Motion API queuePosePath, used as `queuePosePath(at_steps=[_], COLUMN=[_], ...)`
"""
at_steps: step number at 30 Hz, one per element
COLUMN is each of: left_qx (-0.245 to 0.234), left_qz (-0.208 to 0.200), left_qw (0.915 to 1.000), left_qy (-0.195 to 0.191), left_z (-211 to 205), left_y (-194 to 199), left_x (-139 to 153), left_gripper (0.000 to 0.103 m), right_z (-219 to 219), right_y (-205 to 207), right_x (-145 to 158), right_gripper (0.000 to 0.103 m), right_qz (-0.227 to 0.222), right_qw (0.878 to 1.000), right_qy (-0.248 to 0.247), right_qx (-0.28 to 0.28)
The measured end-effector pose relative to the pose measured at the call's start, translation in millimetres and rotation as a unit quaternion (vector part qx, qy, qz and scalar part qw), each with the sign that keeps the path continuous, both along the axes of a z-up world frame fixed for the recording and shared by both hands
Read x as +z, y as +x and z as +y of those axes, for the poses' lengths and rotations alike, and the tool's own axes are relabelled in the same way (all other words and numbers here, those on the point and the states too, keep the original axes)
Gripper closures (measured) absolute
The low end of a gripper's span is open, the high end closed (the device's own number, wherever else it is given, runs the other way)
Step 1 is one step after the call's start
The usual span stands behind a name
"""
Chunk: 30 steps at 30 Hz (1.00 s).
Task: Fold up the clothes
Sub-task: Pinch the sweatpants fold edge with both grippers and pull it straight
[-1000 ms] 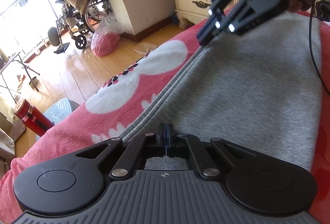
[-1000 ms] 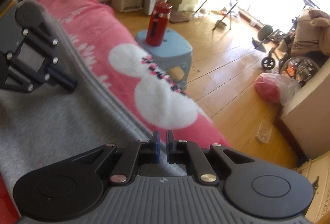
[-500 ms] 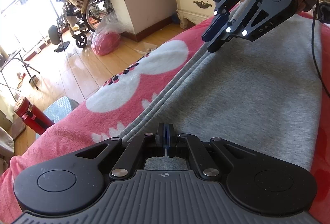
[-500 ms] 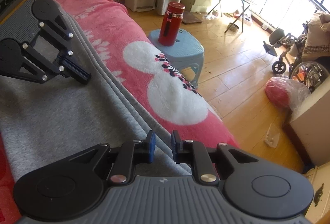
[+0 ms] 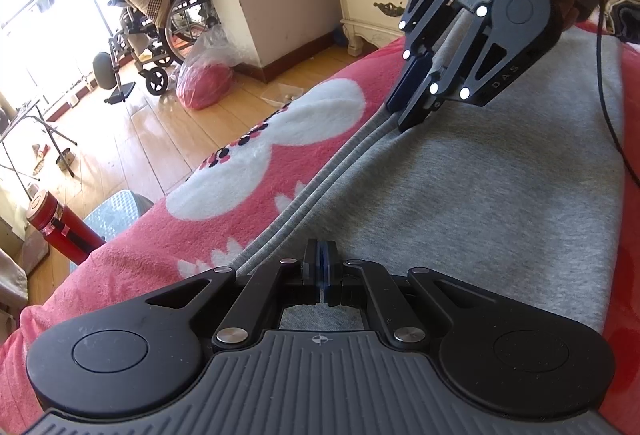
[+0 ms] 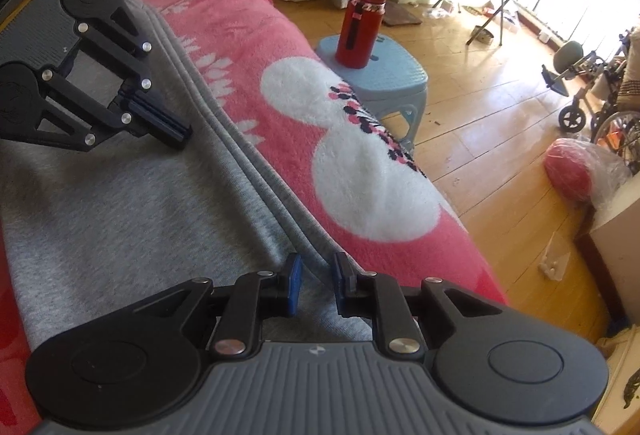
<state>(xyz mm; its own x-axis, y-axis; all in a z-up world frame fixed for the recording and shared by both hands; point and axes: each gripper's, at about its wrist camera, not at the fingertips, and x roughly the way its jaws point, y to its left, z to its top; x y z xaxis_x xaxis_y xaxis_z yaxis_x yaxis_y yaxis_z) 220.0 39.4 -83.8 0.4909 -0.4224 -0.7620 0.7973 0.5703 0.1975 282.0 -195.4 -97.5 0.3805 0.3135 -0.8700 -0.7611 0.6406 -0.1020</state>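
Mid-fold, by the look of it: grey fleece sweatshirt-knit garment (image 5: 500,195) spread flat across the middle and right of the left wrist view, on a pink plush blanket with white blobs (image 5: 280,163). Stacked ribbed edges (image 5: 320,187) running diagonally from lower centre to upper right, lying as doubled layers.

Left gripper (image 5: 321,275) at bottom centre of its own view, jaws pressed together with only a thin blue line of pad between them; fabric directly under the tips, but whether any cloth is pinched cannot be told. Right gripper (image 6: 316,283) at bottom centre of its view, jaws parted with a clear gap, straddling the ribbed edge without clamping it. Seen also at upper right of the left view, tips down just at the hem line.

Likely next: closing the right jaws on the edge layers, then lifting both ends together and carrying them across the grey panel. Calls for catching every layer of the edge, not the blanket pile beneath.

Textures: garment matte, heathered, soft and thick; edge banding ridged and cord-like; blanket fuzzy, likely to cling. Off the bed at the left edge, a red cylindrical metal flask (image 5: 52,223) beside a pale blue plastic stool (image 5: 116,211), on a glossy wooden plank floor (image 5: 132,139).
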Motion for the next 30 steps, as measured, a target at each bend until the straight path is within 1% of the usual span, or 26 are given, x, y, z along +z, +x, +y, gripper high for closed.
queuePosePath(at_steps=[2, 8, 10, 11, 12, 13, 14, 16, 19, 21, 22, 23, 25, 27, 30], left_qx=[0.000, 0.000, 0.001, 0.001, 0.001, 0.001, 0.001, 0.003, 0.007, 0.009, 0.010, 0.012, 0.014, 0.015, 0.016], left_qz=[-0.001, -0.004, -0.004, -0.004, -0.005, -0.006, -0.007, -0.009, -0.016, -0.022, -0.024, -0.025, -0.026, -0.028, -0.031], left_qw=[1.0000, 1.0000, 1.0000, 1.0000, 1.0000, 1.0000, 1.0000, 0.9999, 0.9998, 0.9997, 0.9997, 0.9996, 0.9996, 0.9995, 0.9994], left_qy=[0.000, 0.000, -0.001, -0.003, -0.003, -0.004, -0.004, -0.005, -0.003, 0.000, 0.002, 0.002, 0.002, 0.003, 0.005], left_z=[-0.5, -2.1, -1.4, -0.4, -0.1, 0.2, 0.3, 0.2, 0.0, -0.2, -0.2, -0.3, -0.5, -1.1, -2.6], left_y=[-0.1, -2.1, -2.5, -2.7, -2.8, -2.7, -2.8, -2.8, -2.7, -2.0, -1.4, -0.3, 1.7, 3.1, 3.6], left_x=[-0.1, -0.3, 0.1, -0.2, -0.4, -0.3, -0.4, -0.1, 0.3, 0.4, 0.3, 0.6, 1.1, 0.9, -0.8], left_gripper=[0.103, 0.103, 0.103, 0.102, 0.102, 0.102, 0.102, 0.102, 0.100, 0.100, 0.100, 0.100, 0.100, 0.100, 0.100], right_z=[0.3, -4.5, -4.8, -3.9, -2.6, 0.4, 3.3, 10.7, 18.2, 20.2, 20.8, 21.5, 24.3, 28.1, 31.6], right_y=[6.9, 21.4, 20.4, 17.9, 14.7, 8.5, 2.2, -12.3, -30.3, -35.6, -36.2, -36.4, -33.7, -34.6, -34.0], right_x=[-0.1, -0.5, -0.3, 0.1, 0.6, 1.0, 1.5, 2.5, 4.4, 5.7, 6.3, 6.8, 5.2, -0.4, -10.5], right_gripper=[0.080, 0.077, 0.077, 0.081, 0.084, 0.092, 0.095, 0.098, 0.099, 0.099, 0.102, 0.102, 0.102, 0.102, 0.102], right_qz=[0.018, 0.069, 0.070, 0.065, 0.058, 0.041, 0.024, -0.018, -0.082, -0.110, -0.122, -0.133, -0.136, -0.146, -0.156], right_qw=[1.000, 0.997, 0.997, 0.997, 0.998, 0.999, 1.000, 0.999, 0.995, 0.992, 0.990, 0.988, 0.987, 0.985, 0.982], right_qy=[0.001, 0.022, 0.023, 0.021, 0.017, 0.008, -0.001, -0.025, -0.053, -0.063, -0.066, -0.070, -0.077, -0.091, -0.099], right_qx=[0.000, -0.021, -0.024, -0.023, -0.021, -0.014, -0.007, 0.010, 0.025, 0.026, 0.024, 0.022, 0.022, 0.030, 0.027])
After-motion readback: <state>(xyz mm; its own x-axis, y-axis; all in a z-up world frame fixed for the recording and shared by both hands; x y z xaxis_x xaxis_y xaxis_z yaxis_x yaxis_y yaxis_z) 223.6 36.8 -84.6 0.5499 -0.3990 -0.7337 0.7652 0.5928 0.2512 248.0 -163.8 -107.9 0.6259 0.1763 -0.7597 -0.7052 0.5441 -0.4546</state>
